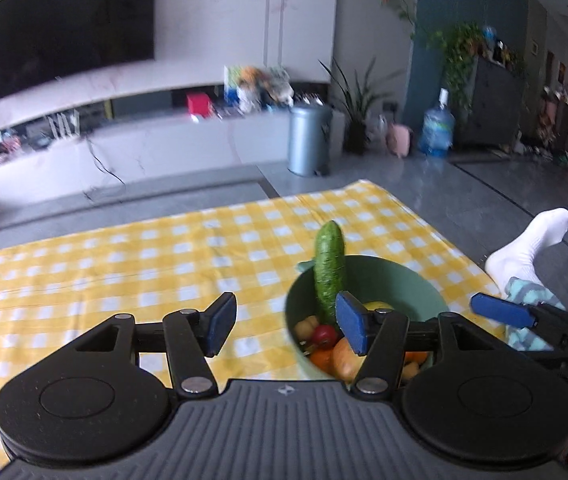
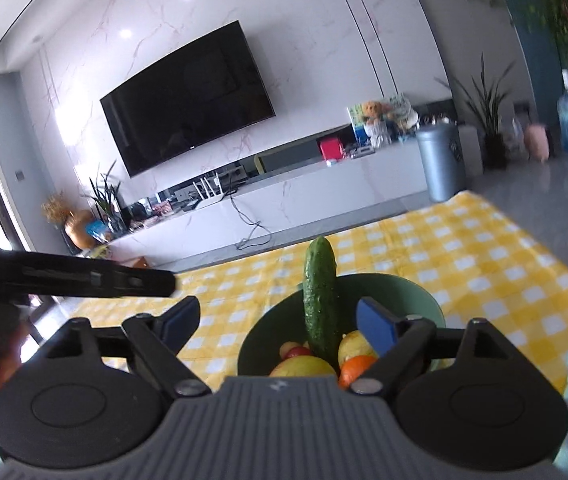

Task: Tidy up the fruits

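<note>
Left gripper [image 1: 286, 328] and right gripper [image 2: 280, 322]: jaws spread, holding nothing. Green bowl [image 1: 388, 280] sits near the checked cloth's [image 1: 124, 264] right edge; a cucumber [image 1: 329, 268] stands upright inside. Other fruit is partly hidden behind the fingers.

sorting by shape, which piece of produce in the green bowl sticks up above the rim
The long green cucumber, standing upright above the round green bowl's rim; the rounded fruits lie low inside.
</note>
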### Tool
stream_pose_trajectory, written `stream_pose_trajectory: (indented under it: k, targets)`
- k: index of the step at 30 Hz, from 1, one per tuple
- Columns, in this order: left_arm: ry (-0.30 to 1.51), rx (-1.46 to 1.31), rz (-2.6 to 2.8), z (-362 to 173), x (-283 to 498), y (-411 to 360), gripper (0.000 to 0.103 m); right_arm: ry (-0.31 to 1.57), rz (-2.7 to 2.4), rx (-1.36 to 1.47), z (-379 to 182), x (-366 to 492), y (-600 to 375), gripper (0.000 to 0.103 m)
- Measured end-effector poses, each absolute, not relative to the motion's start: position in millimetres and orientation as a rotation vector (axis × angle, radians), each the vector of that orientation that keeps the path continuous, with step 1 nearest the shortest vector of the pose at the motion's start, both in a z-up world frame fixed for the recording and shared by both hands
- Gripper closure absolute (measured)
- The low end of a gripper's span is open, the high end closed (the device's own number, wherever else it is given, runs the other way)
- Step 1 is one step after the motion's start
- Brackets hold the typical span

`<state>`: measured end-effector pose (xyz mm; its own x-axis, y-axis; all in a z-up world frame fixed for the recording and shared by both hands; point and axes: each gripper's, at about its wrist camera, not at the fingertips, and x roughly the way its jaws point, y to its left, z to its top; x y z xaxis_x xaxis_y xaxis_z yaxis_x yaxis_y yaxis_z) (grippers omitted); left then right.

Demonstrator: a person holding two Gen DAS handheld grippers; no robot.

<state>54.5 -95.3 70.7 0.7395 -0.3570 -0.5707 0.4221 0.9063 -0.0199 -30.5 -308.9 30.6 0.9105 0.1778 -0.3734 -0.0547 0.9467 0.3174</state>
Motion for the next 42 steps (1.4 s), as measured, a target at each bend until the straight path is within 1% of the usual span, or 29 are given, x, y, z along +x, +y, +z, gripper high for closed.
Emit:
stream_pose_trajectory:
  k: [2, 5, 6, 7, 11, 12, 13, 18, 22, 30, 42]
  targets:
    - [0.578, 0.129, -0.382, 67, 41, -90, 0.035, 0.403, 0.098, 0.256, 33, -39, -301, 0.02]
    - [0.537, 0.115, -0.334, 58, 24, -82, 0.035, 0.379, 0.077, 0.233, 36, -56, -292, 0.016]
    - [0.522, 0.101, -0.328, 55, 19, -79, 0.033, 0.373, 0.069, 0.238, 37, -62, -290, 0.015]
    - [0.506, 0.087, -0.318, 51, 14, -77, 0.027, 0.369, 0.058, 0.239, 36, -67, -286, 0.015]
    - [0.416, 0.115, -0.29, 38, -4, -76, 0.019, 0.356, 0.006, 0.153, 34, -87, -265, 0.015]
    - [0.402, 0.133, -0.286, 36, -7, -78, 0.014, 0.35, -0.002, 0.119, 34, -91, -260, 0.013]
    - [0.392, 0.152, -0.285, 33, -10, -79, 0.013, 0.342, -0.011, 0.094, 34, -95, -255, 0.013]
    - [0.407, 0.199, -0.292, 24, -10, -82, 0.013, 0.327, -0.02, 0.096, 30, -106, -250, 0.007]
    - [0.466, 0.145, -0.267, 13, -7, -75, 0.013, 0.357, -0.027, 0.088, 21, -95, -249, 0.006]
    - [0.553, 0.146, -0.219, -10, 2, -63, 0.012, 0.422, -0.017, 0.088, 3, -68, -245, 0.005]
    - [0.62, 0.119, -0.194, -20, 8, -54, 0.012, 0.491, 0.005, 0.081, -9, -53, -242, 0.004]
